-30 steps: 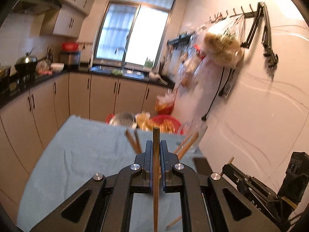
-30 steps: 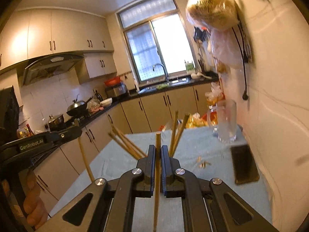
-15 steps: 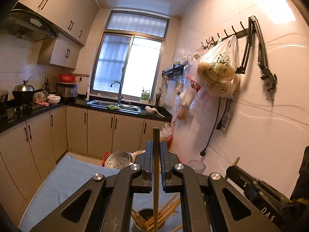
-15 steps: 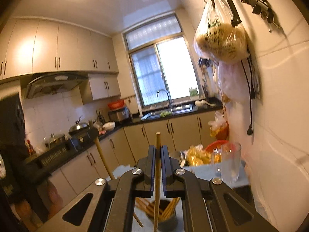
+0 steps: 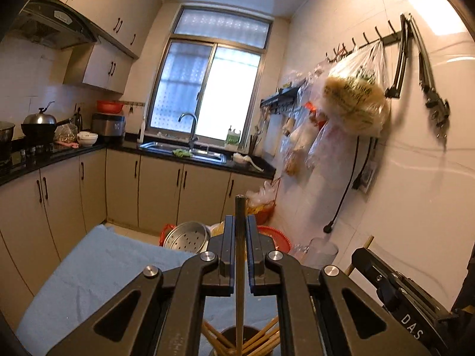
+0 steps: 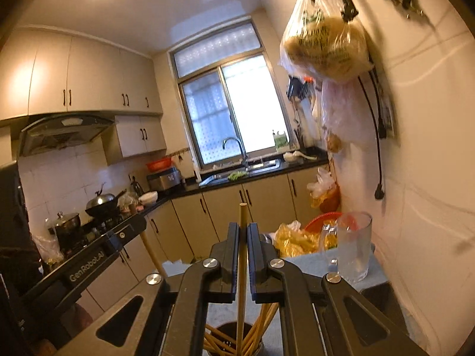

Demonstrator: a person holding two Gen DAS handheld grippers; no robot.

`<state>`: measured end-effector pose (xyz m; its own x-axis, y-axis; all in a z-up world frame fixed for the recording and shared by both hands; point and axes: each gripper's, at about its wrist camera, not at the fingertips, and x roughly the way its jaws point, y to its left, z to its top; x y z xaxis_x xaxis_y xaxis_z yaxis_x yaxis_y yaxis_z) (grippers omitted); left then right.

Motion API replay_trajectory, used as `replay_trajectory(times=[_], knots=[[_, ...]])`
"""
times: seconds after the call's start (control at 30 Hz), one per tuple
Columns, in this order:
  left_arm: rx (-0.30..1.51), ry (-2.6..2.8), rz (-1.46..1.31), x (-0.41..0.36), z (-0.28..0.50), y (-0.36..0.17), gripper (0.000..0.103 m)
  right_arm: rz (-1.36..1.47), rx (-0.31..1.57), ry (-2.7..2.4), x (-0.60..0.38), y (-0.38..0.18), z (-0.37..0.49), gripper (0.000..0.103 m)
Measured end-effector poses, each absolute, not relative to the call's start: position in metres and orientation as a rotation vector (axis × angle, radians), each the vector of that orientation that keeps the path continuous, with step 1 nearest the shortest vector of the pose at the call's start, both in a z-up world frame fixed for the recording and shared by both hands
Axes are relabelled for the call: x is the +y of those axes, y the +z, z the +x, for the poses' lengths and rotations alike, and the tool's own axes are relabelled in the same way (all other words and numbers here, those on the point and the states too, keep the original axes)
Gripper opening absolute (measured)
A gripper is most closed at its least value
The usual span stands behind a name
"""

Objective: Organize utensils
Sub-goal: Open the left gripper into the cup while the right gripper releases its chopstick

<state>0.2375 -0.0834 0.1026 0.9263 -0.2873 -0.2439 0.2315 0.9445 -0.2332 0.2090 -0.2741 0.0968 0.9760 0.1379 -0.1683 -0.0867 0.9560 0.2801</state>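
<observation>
The blue-covered table has slid toward the bottom of both frames over the last second, and the kitchen wall and window now fill most of each view: both grippers have tipped up so that their chopsticks stand nearly vertical. That leaves the dark holder at the bottom centre of the left wrist view, directly under the claw, where a second ago it sat higher, in the middle of the frame. It is already stocked with other chopsticks, fanned out.

The left gripper is clamped on a darker chopstick whose lower end reaches into the holder's mouth. The right gripper is likewise closed on a paler chopstick, its tip down among the sticks in the same holder (seen at the bottom centre of that frame too). A clear glass mug stands on the table at centre right.

By my reading, both sticks are lined up for release; letting go should drop them in.
</observation>
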Motion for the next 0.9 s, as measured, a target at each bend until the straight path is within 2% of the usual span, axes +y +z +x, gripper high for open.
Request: replay_trajectory(times=[0.53,0.87,0.9], knots=[[0.36,-0.28,-0.15,-0.089,0.237,0.073,0.008,0.288,0.285,0.13,-0.28,0.059,0.218,0.007],[0.421,-0.294,-0.151,-0.079,0.229,0.074,0.008,0.34,0.345,0.16,-0.286,0.045,0.22,0.011],[0.428,-0.303,-0.148,-0.078,0.226,0.076,0.009,0.357,0.347,0.166,-0.289,0.046,0.217,0.014]])
